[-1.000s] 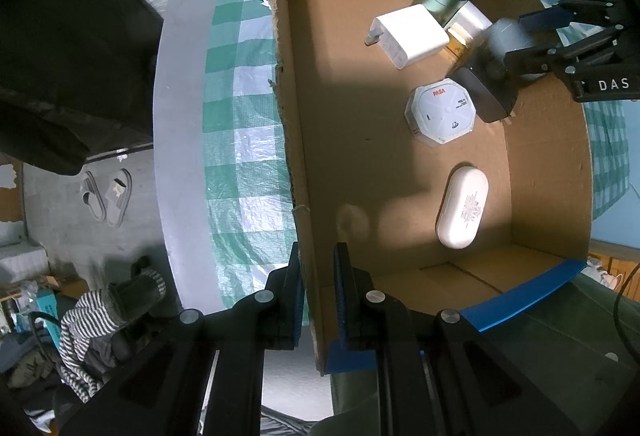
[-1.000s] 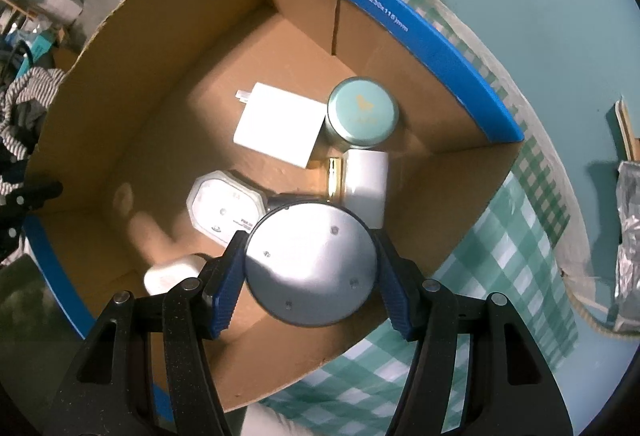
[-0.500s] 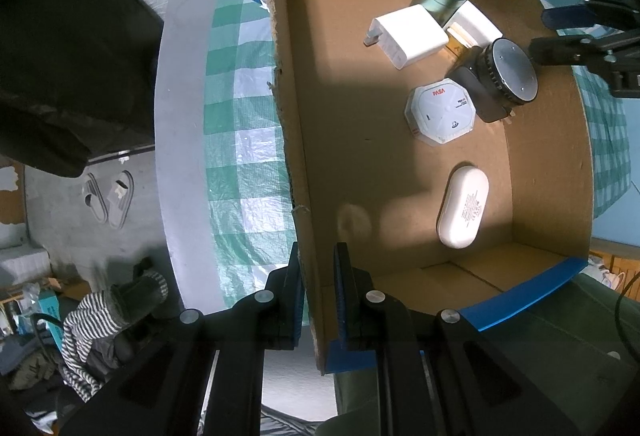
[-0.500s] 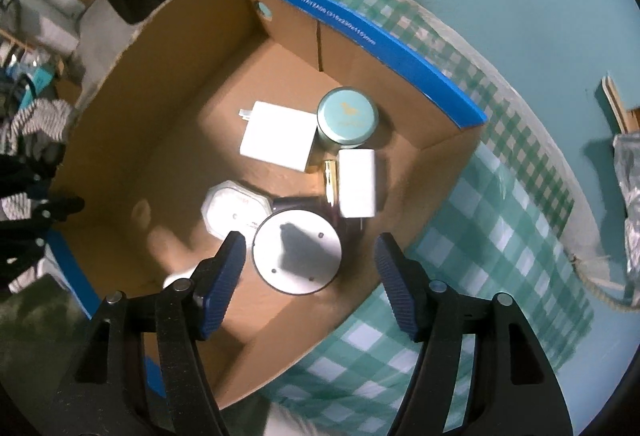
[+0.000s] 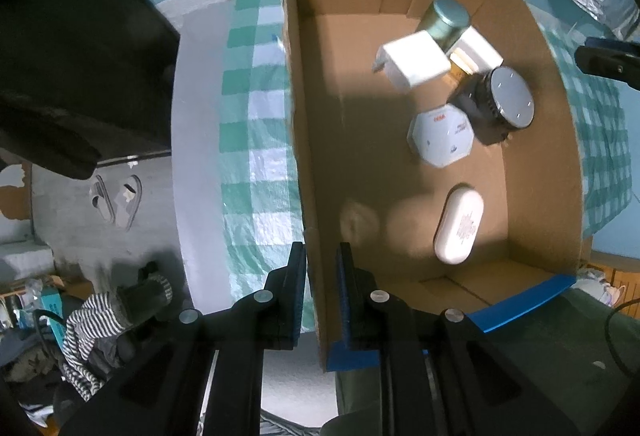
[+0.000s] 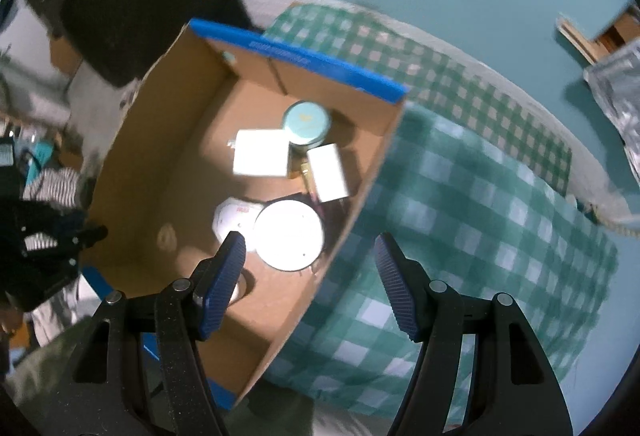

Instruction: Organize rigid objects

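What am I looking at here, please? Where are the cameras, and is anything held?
No machine: a person holds two black hand grippers, each with a camera looking along its blue-padded fingers. The left gripper pinches a wall of the brown cardboard box. The right gripper is open and empty. Inside lie a white square charger, a teal round tin, a white octagonal box, a grey-topped black round device and a white oval case. Beneath is a green checked cloth.

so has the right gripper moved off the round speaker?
Yes. The right gripper has pulled up and away; the cardboard box looks smaller, and the round speaker sits inside, released.
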Demonstrator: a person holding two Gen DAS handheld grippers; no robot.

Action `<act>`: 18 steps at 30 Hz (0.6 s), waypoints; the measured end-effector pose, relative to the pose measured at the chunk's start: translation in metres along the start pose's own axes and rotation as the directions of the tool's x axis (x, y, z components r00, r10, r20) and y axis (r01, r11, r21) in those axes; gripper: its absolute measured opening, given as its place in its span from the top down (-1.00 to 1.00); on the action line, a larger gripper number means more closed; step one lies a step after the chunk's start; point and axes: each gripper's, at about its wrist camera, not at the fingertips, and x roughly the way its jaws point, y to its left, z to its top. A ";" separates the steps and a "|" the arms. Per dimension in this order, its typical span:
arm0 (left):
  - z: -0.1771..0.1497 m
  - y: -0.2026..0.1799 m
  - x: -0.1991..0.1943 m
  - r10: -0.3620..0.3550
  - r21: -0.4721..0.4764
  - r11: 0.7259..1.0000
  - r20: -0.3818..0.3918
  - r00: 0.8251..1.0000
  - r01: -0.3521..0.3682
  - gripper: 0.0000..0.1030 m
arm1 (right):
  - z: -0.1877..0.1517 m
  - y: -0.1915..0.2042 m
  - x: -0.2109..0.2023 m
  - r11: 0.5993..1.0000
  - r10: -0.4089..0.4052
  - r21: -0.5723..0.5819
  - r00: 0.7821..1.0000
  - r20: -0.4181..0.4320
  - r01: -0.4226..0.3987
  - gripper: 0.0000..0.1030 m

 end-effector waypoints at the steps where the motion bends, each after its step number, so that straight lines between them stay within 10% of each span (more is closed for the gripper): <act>1: 0.002 0.000 -0.003 0.001 -0.001 1.000 0.007 1.000 -0.001 0.70 | -0.001 -0.003 -0.004 1.000 -0.005 0.015 1.000 0.011 0.005 -0.30; 10: 0.027 -0.017 -0.047 -0.007 0.004 1.000 0.122 0.992 0.007 0.42 | -0.007 -0.030 -0.040 0.990 -0.059 0.131 0.995 0.081 0.048 -0.30; 18: 0.046 -0.038 -0.089 0.006 0.014 1.000 0.244 0.970 -0.010 -0.41 | -0.019 -0.056 -0.077 0.970 -0.128 0.229 0.977 0.172 0.086 -0.30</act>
